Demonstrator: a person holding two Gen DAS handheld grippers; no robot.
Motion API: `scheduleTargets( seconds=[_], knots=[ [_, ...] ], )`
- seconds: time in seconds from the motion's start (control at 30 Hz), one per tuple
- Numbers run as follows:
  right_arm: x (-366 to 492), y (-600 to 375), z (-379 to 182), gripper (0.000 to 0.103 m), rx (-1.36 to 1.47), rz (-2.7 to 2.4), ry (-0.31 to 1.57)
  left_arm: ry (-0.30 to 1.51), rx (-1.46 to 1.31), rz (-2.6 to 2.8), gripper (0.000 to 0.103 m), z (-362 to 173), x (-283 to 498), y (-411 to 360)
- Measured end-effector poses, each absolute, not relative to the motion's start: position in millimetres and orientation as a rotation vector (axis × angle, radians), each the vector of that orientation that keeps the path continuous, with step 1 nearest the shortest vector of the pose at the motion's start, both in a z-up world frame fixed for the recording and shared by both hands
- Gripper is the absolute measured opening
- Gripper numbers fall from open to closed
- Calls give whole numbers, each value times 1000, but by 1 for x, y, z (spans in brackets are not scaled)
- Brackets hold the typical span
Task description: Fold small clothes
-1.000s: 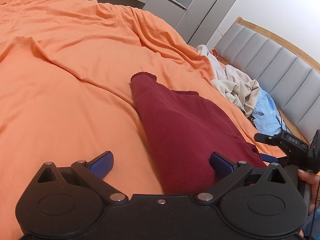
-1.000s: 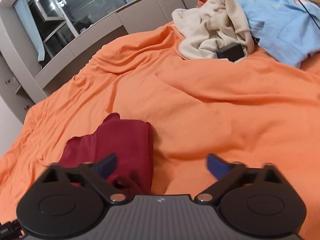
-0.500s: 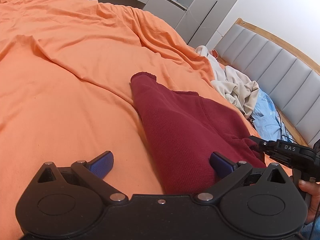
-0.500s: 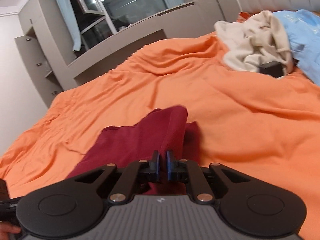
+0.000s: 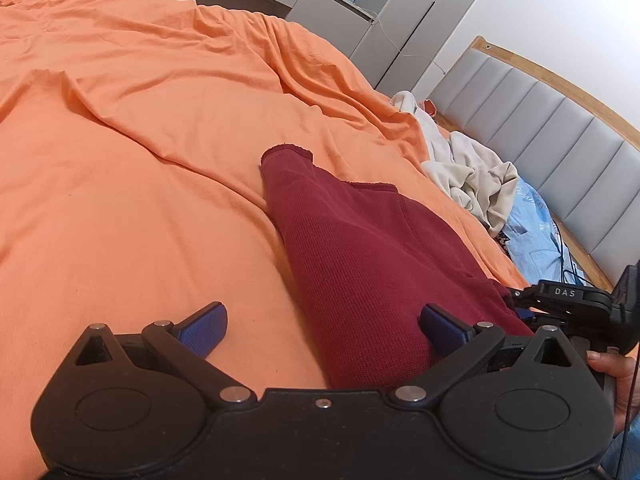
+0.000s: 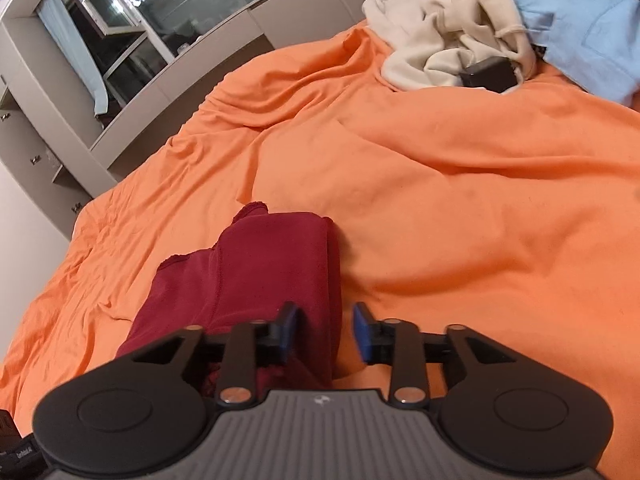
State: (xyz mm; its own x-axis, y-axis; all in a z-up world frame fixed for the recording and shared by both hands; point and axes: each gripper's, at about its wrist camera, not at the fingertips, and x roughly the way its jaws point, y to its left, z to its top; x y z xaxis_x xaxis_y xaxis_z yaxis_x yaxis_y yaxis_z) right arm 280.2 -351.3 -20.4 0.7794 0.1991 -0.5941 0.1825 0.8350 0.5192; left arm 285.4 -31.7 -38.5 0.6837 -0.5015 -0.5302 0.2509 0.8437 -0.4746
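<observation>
A dark red knitted garment [image 5: 360,264] lay folded lengthwise on the rumpled orange bedsheet [image 5: 140,152] covering the bed, its narrow cuffed end pointing away from the person.

The left tongs [image 5: 324,326] were spread wide and gripped nothing; one blue-padded finger [image 5: 204,326] hung over bare sheet and the other sat over the near end of the red cloth.

The right tongs [image 6: 325,332] stood partly open, holding nothing. Their left blue pad [image 6: 289,330] was over the garment's near right edge, while the other pad was above the orange sheet just beside it. Whether the pads touched the cloth could not be told.

Farther up the bed, well apart from the red garment, a crumpled cream garment [image 6: 448,36] lay against a light blue garment [image 6: 580,20], with a small black box [image 6: 490,76] at the cream one's edge. A grey padded headboard [image 5: 552,152] ran behind them.
</observation>
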Motion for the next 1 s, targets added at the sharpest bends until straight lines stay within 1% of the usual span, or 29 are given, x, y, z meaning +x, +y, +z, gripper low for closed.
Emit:
scheduleTargets(
  seconds=[0.03, 0.07, 0.17, 0.2, 0.23, 0.3, 0.33, 0.37, 0.5, 0.6, 1.0],
  knots=[
    [283, -352, -20, 69, 588, 27, 683, 703, -383, -433, 103, -38, 286, -31],
    [287, -351, -19, 73, 576, 50, 676, 709, -381, -432, 103, -37, 287, -31],
    [296, -347, -19, 81, 527, 86, 658, 734, -374, -436, 103, -31, 296, -33],
    [300, -346, -22, 89, 530, 99, 665, 738, -367, -441, 103, -28, 300, -34],
    [302, -346, -26, 92, 548, 112, 673, 743, -354, -444, 103, -26, 305, -36],
    [307, -346, -33, 93, 579, 129, 680, 761, -322, -446, 103, -21, 317, -39],
    [311, -347, -36, 98, 582, 129, 686, 776, -306, -447, 103, -20, 324, -42],
    [313, -348, -39, 100, 587, 122, 690, 789, -290, -445, 103, -20, 331, -45],
    [318, -356, -45, 101, 645, 84, 692, 829, -228, -456, 103, -25, 346, -57],
    [321, -356, -50, 101, 655, 73, 701, 844, -247, -464, 103, -33, 351, -56],
    [320, -352, -57, 102, 665, 38, 698, 830, -285, -482, 103, -42, 353, -53]
  ],
)
